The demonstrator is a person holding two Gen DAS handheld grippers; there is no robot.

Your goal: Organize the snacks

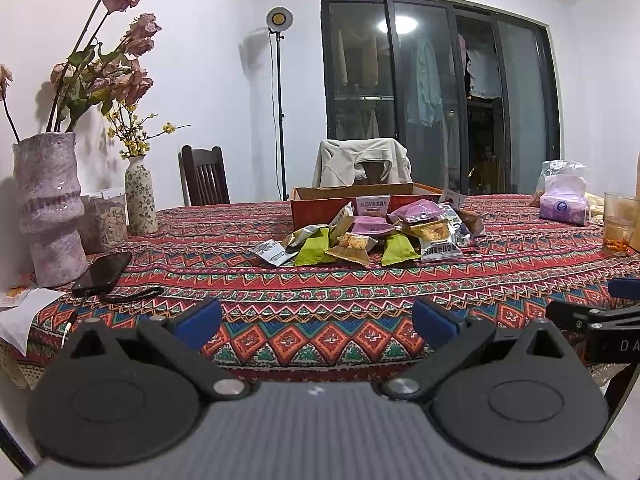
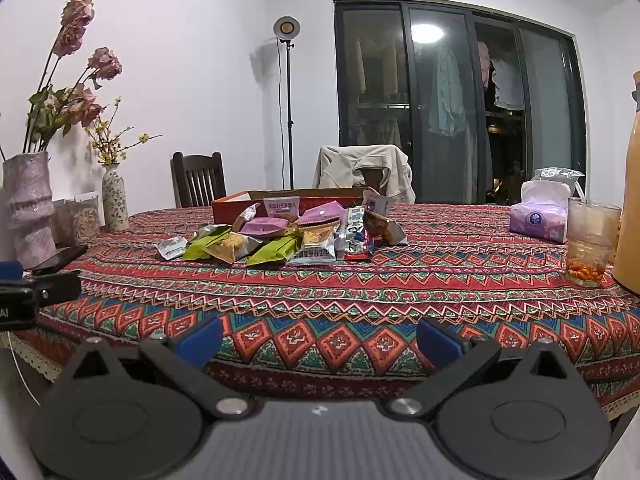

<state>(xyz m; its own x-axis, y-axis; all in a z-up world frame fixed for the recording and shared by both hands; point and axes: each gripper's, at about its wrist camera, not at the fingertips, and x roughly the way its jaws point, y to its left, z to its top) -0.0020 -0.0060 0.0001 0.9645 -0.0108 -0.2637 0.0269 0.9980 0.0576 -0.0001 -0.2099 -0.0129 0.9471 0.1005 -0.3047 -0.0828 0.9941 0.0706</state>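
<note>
A pile of snack packets in purple, green, silver and clear wrappers lies mid-table on the patterned cloth; it also shows in the right wrist view. Behind it stands a low orange cardboard box, also in the right wrist view. My left gripper is open and empty near the table's front edge, well short of the pile. My right gripper is open and empty at the same front edge. Each gripper shows at the other view's side, the right one in the left view.
Two flower vases and a phone sit at the left. A tissue pack, a glass and a tall bottle stand at the right. Chairs stand behind the table.
</note>
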